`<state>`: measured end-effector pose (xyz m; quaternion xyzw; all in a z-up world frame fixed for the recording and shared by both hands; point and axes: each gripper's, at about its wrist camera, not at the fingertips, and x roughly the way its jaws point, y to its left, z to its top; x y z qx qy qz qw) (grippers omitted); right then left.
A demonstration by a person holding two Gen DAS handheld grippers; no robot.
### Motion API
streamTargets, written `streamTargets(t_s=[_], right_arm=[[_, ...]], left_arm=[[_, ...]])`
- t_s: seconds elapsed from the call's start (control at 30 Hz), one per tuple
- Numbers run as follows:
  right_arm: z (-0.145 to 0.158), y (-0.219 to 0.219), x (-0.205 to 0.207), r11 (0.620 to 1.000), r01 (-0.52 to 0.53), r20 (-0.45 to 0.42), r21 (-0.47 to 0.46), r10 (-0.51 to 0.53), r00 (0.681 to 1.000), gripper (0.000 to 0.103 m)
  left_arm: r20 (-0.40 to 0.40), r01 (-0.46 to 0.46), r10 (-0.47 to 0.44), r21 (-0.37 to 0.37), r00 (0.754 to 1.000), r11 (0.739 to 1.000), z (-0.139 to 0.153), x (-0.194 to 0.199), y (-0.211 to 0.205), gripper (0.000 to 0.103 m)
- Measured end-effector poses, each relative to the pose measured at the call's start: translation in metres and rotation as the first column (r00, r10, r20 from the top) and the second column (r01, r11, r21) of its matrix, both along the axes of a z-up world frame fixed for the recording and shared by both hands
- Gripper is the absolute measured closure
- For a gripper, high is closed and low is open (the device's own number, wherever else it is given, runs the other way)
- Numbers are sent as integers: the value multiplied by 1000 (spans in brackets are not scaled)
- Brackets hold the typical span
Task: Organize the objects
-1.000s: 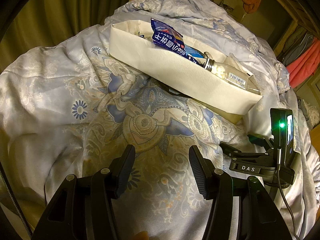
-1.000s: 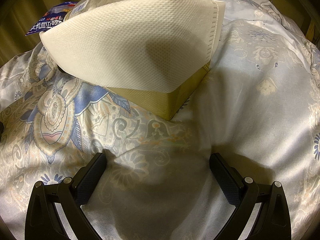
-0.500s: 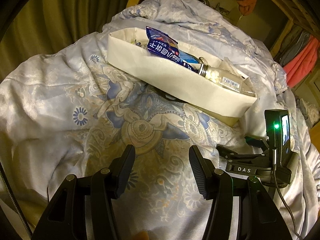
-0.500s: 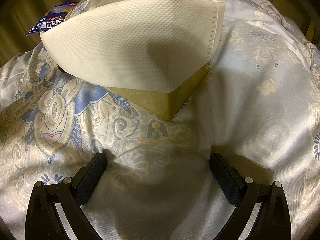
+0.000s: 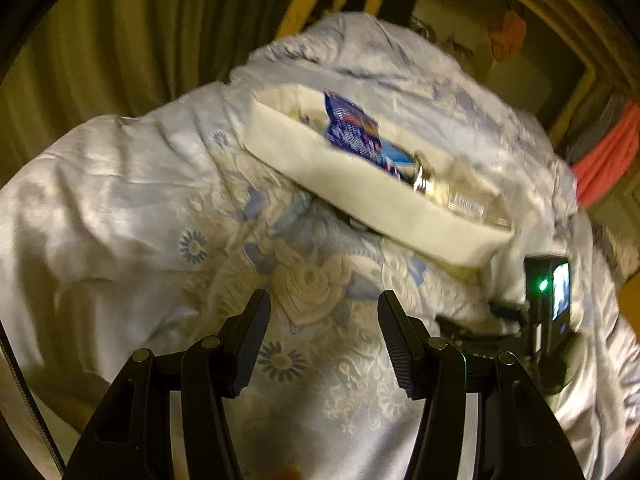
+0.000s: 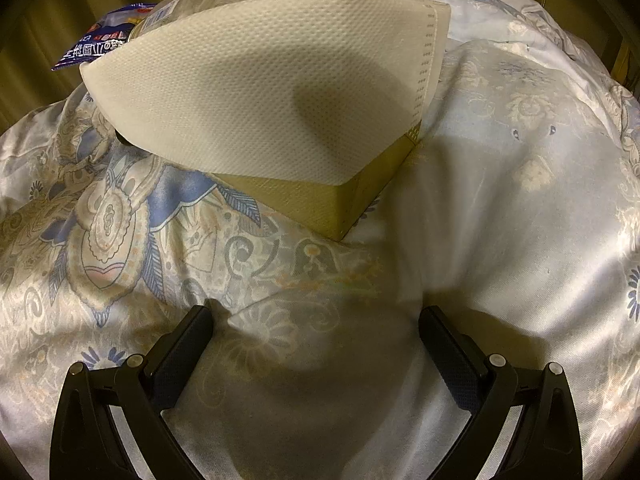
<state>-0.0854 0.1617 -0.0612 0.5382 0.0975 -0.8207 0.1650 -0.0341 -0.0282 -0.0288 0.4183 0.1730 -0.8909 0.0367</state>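
1. Setting: a bed under a pale floral quilt point(image 6: 500, 208), with a green curtain point(image 5: 100, 60) behind and dim yellow light. The left view is blurred.
2. Container: 1 white fabric bin point(image 5: 352, 184) resting on the quilt, its cuff folded down over a tan base in the right view.
3. Contents: 1 blue snack packet point(image 5: 352, 132) standing at the bin's middle, and 1 clear bottle point(image 5: 452, 196) lying beside it toward the near end. I see nothing loose on the quilt.
4. Left gripper point(image 5: 324, 344): fingers spread, holding nothing, well apart from the bin.
5. Right gripper point(image 6: 316, 344): fingers spread wide, empty, low over the quilt near the bin's corner.
6. Step, as I judge it: the sorting looks finished or between items.
7. Next move: I would scan for any remaining object, otherwise set both grippers down.
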Motion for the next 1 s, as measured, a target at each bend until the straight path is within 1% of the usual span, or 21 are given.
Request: streamTargets(t_s=[0.17, 0.37, 0.57, 0.7, 0.73, 0.77, 0.83, 0.93, 1.0], right_arm=[[-1, 2, 3, 1000, 1, 0, 1, -1, 1000, 0], [2, -2, 14, 1000, 3, 1, 2, -3, 1000, 0], [8, -6, 27, 1000, -3, -4, 10, 3, 1000, 0], [11, -11, 35, 1000, -19, -7, 23, 19, 1000, 0], [13, -17, 39, 998, -42, -16, 36, 42, 999, 0], [13, -21, 42, 997, -43, -24, 65, 45, 999, 0], [15, -24, 47, 995, -47, -32, 91, 50, 998, 0], [18, -22, 49, 997, -40, -22, 71, 42, 999, 0], [21, -23, 52, 996, -41, -23, 77, 43, 999, 0]], left_arm=[[-39, 8, -7, 21, 999, 1000, 8, 4, -4, 49], [-44, 47, -46, 8, 998, 999, 9, 5, 7, 49], [-63, 62, -63, -6, 996, 998, 14, 10, 12, 49], [-88, 75, -76, -11, 993, 997, 18, 11, 14, 49], [-97, 81, -81, -9, 992, 997, 19, 11, 15, 49], [-102, 85, -85, -7, 991, 996, 19, 11, 14, 49], [-102, 89, -90, -7, 991, 996, 19, 10, 14, 49], [-90, 87, -88, -10, 992, 996, 17, 7, 15, 49], [-78, 88, -89, -10, 993, 996, 15, 5, 16, 49]])
